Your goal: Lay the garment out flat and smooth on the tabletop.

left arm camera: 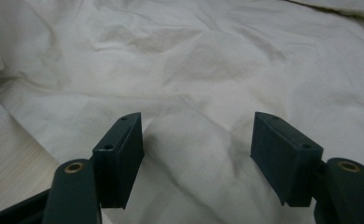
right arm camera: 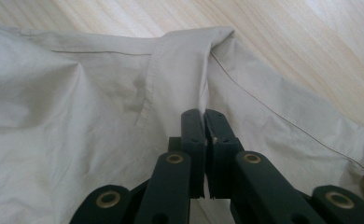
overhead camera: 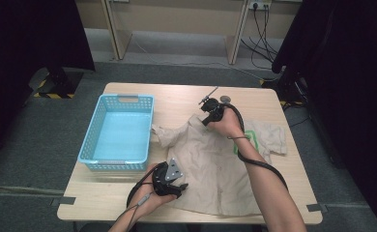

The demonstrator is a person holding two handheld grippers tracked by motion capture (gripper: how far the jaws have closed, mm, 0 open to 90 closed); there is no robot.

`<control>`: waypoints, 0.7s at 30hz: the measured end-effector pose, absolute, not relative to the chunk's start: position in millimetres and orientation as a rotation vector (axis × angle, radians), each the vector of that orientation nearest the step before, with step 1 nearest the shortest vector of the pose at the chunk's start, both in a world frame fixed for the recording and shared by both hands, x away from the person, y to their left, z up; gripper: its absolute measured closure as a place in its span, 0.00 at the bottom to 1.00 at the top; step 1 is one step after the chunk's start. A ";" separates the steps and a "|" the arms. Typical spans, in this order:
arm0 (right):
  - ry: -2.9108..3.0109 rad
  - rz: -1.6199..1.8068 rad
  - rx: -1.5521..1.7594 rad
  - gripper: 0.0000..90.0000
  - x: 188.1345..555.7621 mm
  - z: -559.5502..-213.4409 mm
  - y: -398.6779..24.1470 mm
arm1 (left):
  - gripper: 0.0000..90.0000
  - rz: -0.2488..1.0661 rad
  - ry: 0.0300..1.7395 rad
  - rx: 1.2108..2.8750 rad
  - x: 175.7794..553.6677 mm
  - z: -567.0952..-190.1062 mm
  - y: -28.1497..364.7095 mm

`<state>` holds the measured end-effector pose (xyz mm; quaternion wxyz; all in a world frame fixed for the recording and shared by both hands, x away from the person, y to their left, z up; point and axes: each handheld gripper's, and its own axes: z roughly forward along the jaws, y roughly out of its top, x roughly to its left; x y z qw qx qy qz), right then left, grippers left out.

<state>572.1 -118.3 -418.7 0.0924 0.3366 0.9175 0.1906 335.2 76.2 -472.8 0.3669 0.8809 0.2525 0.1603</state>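
Right now the beige shirt [overhead camera: 215,159] lies spread flat on the table [overhead camera: 186,99], collar toward the far edge, just beside the blue basket [overhead camera: 118,133]. My right gripper [right arm camera: 204,116] has its fingers pinched together at the collar area; from my seat I'd judge a fold of cloth is caught between them. My left gripper [left arm camera: 196,149] hovers over the near hem with fingers apart, gripping nothing. I expect the fabric to be light, limp and prone to bunching, so collar, shoulder seams and hem are the best holds. A green tag [overhead camera: 247,142] lies near the right sleeve; I can read no writing on it.
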 end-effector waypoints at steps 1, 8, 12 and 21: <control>2.726 0.569 0.991 0.98 571.8 -418.1 -118.3 | 0.38 0.407 0.649 2.267 335.4 -473.2 76.1; 2.655 0.663 1.012 0.99 573.8 -407.1 -125.0 | 0.38 0.389 0.666 2.256 336.2 -474.9 75.1; 2.565 0.719 1.099 0.99 578.4 -399.6 -134.9 | 0.38 0.385 0.670 2.255 336.4 -475.0 74.8; 2.462 0.733 1.158 0.90 582.4 -399.0 -147.1 | 0.38 0.378 0.690 2.245 337.6 -475.6 74.1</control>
